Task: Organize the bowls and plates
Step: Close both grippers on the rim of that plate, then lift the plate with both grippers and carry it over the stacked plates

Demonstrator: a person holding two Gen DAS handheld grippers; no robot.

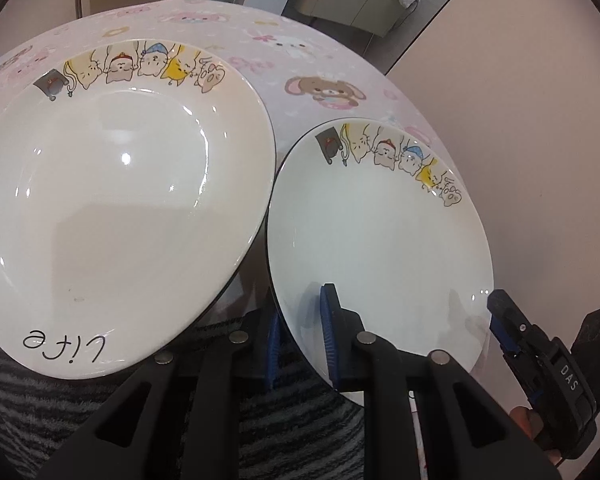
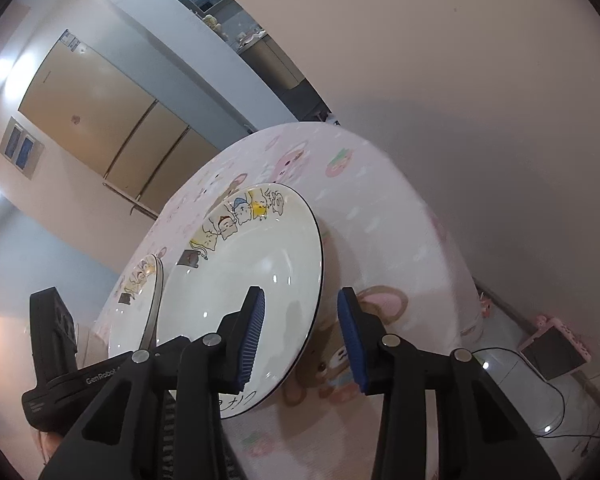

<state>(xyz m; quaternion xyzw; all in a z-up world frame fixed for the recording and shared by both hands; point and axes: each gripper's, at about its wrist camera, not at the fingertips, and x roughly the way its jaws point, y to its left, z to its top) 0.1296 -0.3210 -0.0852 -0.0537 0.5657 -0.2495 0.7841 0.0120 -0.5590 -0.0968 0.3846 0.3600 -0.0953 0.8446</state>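
Two white plates with cartoon cats on the rim. In the left wrist view a large plate, marked "Life", fills the left, and a smaller plate sits to its right. My left gripper is shut on the smaller plate's near-left rim, one pad above it and one below. My right gripper is open, its jaws on either side of the right rim of a plate without touching it. It also shows in the left wrist view at the smaller plate's right rim. A second plate shows edge-on at left.
The plates are over a round table with a pink cartoon tablecloth, whose edge curves close on the right. A striped grey cloth lies below the large plate. A wall, cabinets and floor cables are beyond.
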